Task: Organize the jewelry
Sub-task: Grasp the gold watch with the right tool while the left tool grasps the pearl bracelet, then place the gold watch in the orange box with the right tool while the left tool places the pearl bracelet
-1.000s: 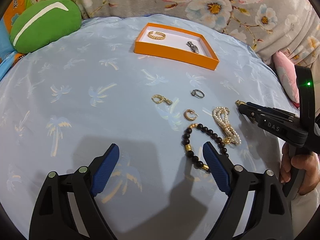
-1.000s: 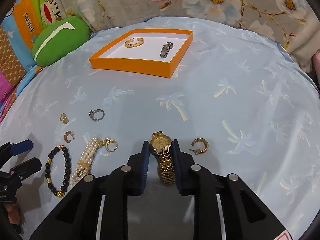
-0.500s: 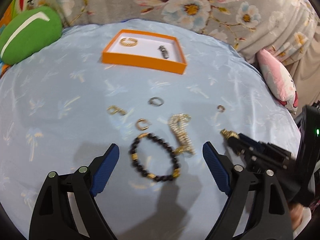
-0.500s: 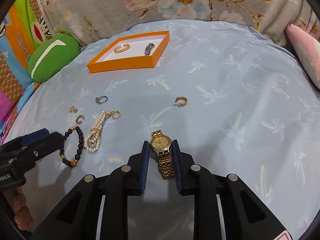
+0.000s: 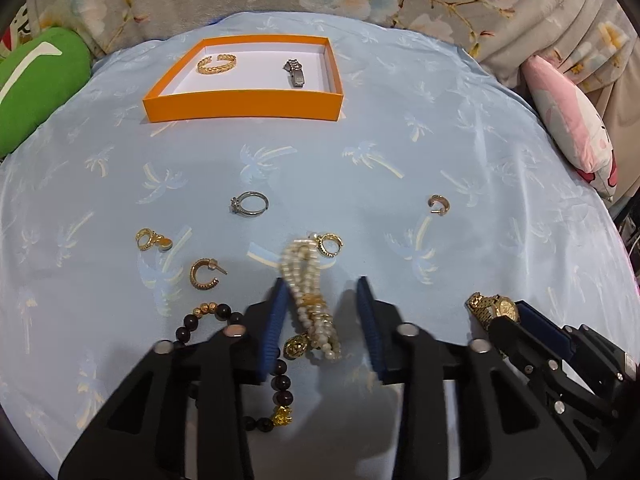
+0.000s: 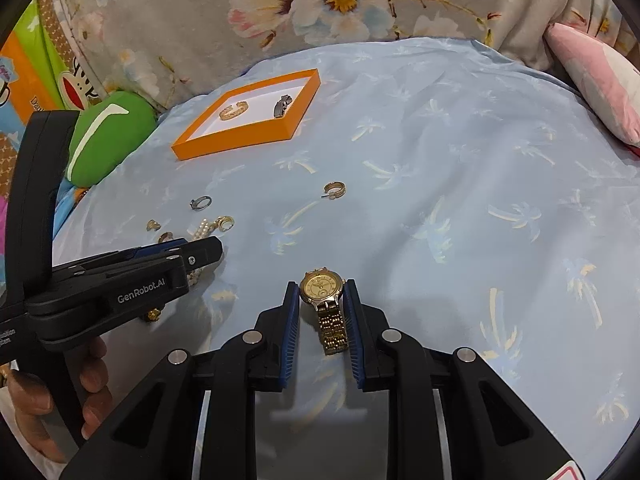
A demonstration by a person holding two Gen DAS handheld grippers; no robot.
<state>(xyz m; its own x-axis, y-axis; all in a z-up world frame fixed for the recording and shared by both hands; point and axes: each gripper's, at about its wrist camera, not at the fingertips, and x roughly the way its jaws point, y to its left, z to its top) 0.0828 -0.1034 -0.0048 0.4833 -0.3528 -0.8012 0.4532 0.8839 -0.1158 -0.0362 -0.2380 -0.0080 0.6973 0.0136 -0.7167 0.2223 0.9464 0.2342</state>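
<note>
Left wrist view shows the change: a second ago the left hand-held gripper [image 5: 320,320] stood wide over the bare blue bedspread [image 5: 460,128]; now it has moved across to straddle the pearl bracelet [image 5: 308,300], and its jaws are closing with the pearls between them. The left pad is at the strands, the right pad stands clear, so I judge the grip not yet made. The black bead bracelet [image 5: 280,384] lies partly under the left finger and could get caught. The right hand-held gripper [image 6: 322,312] is as it was, narrow and clamped on the gold watch [image 6: 322,286], held off the bedspread near its front edge. The orange box [image 5: 244,106] toward the far edge holds a gold bangle [image 5: 216,64] and a silver clasp piece [image 5: 295,74]; a silver ring [image 5: 250,203] and gold earrings remain loose mid-bedspread. Two pieces may soon go to the box together. Readable writing: "GenRobot.AI" on the left tool's arm in the right wrist view; the lettering on the colourful cushion at the left edge is too cut off to read.
</note>
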